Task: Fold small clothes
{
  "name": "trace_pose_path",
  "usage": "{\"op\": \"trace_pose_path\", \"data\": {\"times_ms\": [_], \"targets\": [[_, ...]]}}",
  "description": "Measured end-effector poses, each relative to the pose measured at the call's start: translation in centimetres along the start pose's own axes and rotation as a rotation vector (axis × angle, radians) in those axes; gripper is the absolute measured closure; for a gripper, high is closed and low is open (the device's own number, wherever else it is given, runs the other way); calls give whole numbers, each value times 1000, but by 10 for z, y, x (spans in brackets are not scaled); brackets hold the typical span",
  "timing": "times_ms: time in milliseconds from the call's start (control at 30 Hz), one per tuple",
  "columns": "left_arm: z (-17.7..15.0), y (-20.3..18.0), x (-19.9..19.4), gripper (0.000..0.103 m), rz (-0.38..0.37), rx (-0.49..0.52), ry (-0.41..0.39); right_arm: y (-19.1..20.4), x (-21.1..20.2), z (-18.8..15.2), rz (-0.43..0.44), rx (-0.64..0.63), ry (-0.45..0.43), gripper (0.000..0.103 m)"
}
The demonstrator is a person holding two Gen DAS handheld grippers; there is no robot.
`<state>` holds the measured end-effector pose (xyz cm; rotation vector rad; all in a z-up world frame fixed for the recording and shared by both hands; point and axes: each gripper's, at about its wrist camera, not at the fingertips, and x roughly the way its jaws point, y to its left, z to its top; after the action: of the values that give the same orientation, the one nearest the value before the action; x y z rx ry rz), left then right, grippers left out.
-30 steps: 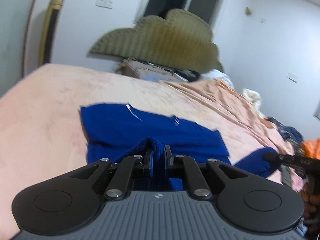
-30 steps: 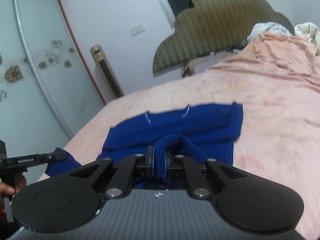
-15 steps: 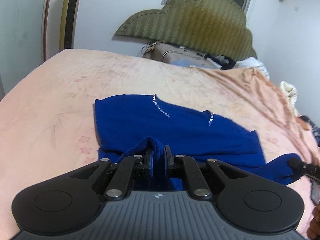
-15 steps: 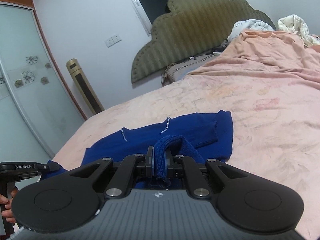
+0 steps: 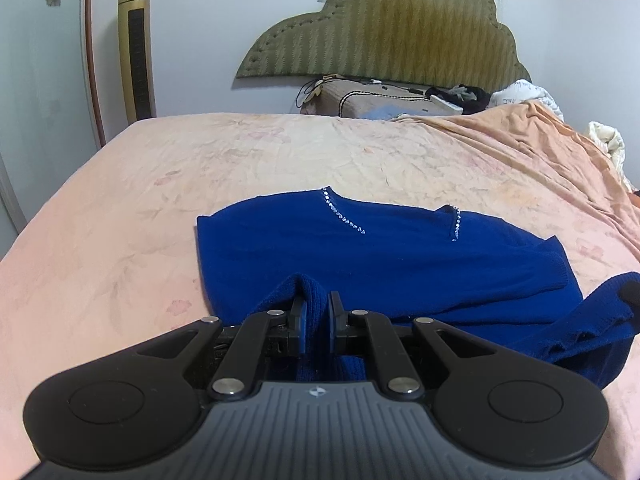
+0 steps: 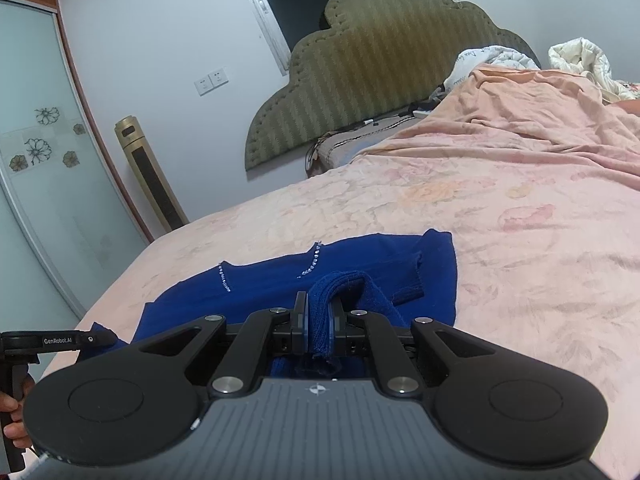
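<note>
**Both grippers pinch the blue sweater above the bed**

The blue sweater (image 5: 400, 256) lies spread across the pink bedspread (image 5: 120, 208), its neckline trimmed with small sparkling stones and pointing toward the olive headboard (image 5: 384, 32). The left gripper (image 5: 318, 322) has its fingers drawn narrow on a raised fold of the knit, the fabric bunched up between the pads. Over on the other side, the right gripper (image 6: 318, 320) does the same: fingers close together, a ribbed edge of the blue sweater (image 6: 280, 276) looped up and clamped between them. In the left wrist view a further part of the sweater hangs at the right edge where the other gripper's tip shows. In the right wrist view the left gripper appears at the far left edge, its tip on blue fabric. A gold tower fan (image 5: 136, 44) stands by the wall beside the bed.
</note>
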<state>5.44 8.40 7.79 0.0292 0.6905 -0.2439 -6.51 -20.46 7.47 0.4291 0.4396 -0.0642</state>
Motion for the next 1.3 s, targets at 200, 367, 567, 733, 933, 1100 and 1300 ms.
{"op": "trace_pose_path", "data": {"times_ms": [200, 367, 567, 733, 933, 1100, 1300], "targets": [[2, -1, 3, 93, 1, 4, -8, -6, 5, 2, -15, 31, -17, 91], [3, -4, 1, 93, 16, 13, -42, -11, 8, 3, -14, 62, -29, 91], [11, -5, -3, 93, 37, 9, -95, -12, 14, 8, -8, 76, -36, 91], [26, -9, 4, 93, 43, 12, -109, -17, 28, 17, 8, 109, -34, 91], [44, -10, 26, 93, 53, -2, -113, -22, 47, 33, 12, 127, -49, 91], [62, -8, 53, 93, 65, -13, -95, -27, 72, 43, 8, 154, -39, 91], [75, -4, 98, 93, 82, -26, -41, -36, 115, 47, -12, 181, 9, 91]]}}
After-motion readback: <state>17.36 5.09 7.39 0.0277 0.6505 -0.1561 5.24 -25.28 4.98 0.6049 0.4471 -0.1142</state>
